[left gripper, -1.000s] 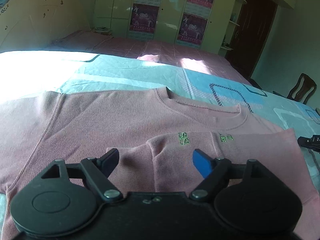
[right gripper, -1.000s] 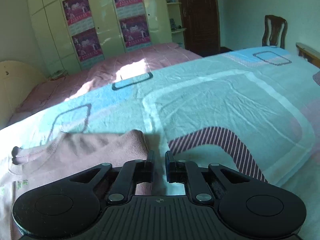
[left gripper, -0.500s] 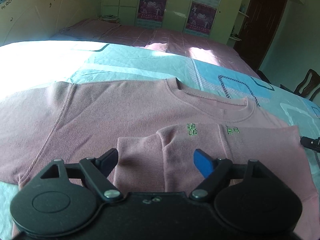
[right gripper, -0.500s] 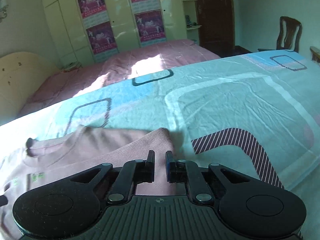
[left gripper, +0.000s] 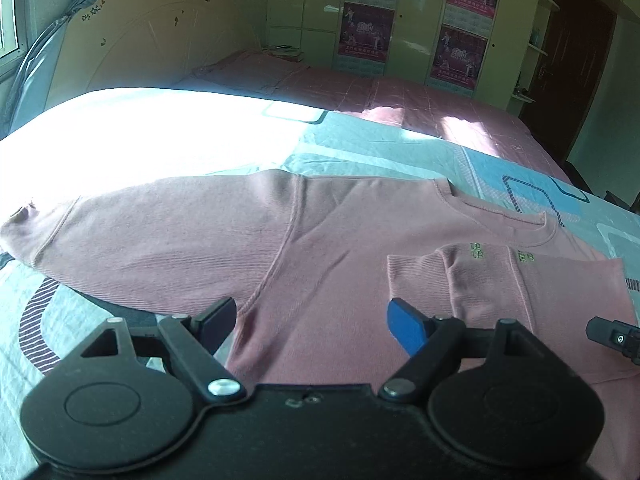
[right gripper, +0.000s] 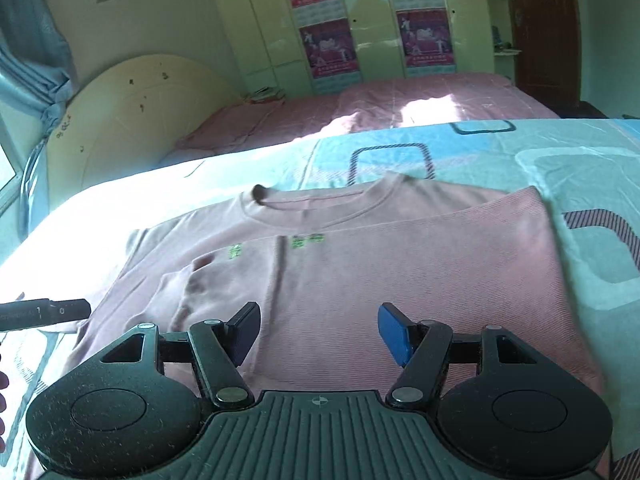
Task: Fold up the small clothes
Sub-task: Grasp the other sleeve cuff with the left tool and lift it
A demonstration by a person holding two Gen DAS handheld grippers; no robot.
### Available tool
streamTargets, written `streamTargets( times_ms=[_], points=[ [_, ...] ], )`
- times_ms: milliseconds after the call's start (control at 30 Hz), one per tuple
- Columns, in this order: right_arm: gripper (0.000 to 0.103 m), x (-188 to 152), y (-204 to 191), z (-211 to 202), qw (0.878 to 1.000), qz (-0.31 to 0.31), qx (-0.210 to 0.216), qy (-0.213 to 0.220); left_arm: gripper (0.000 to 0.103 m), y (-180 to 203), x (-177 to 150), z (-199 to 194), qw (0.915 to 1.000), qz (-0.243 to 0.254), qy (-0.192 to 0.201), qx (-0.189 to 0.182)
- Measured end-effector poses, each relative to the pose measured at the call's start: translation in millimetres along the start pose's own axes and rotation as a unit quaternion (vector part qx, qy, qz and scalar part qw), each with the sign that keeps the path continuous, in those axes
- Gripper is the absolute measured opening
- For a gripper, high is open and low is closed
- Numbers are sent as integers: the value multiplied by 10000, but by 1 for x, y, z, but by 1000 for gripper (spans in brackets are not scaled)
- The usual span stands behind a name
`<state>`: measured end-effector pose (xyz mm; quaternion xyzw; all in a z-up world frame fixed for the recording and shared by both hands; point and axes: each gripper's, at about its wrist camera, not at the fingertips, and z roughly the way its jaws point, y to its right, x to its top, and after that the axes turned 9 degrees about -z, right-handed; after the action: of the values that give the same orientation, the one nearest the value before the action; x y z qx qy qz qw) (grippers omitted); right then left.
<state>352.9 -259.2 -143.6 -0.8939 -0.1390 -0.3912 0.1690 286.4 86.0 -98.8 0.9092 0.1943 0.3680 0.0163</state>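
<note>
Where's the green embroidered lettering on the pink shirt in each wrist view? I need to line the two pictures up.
Left wrist view: green lettering sits right of centre, just below the neckline, on the folded-over part of the pink shirt.
Right wrist view: green lettering sits left of centre, just below the neckline.
Shared landmark: the wardrobe posters on the far wall.

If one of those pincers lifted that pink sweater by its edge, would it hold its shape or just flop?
It would probably flop: the pink sweater lies flat against the bedsheet, and one side already lies folded over the body. Its ribbed knit looks soft and fairly light. The unfolded sleeve would likely dangle and drag.
</note>
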Motion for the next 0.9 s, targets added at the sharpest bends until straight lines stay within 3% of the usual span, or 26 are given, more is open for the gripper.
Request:
streamTargets(
  times_ms=[367,467,567,733,900],
  points=[
    [64,11,-97,39,9992,-358,64,-174,82,-125,25,10,9974,-668,-67,280],
    [64,17,-111,57,9990,-368,-57,-226,82,-160,32,14,9957,-807,-50,454],
    [54,21,-119,74,9988,-339,-168,-316,82,-198,39,19,9924,-1026,-58,676],
    [54,19,-126,93,9980,-267,-340,-454,81,-254,44,26,9840,-1499,-83,959],
    [54,16,-131,102,9965,-297,-576,-529,80,-286,49,34,9776,-1862,-47,981]
  ],
)
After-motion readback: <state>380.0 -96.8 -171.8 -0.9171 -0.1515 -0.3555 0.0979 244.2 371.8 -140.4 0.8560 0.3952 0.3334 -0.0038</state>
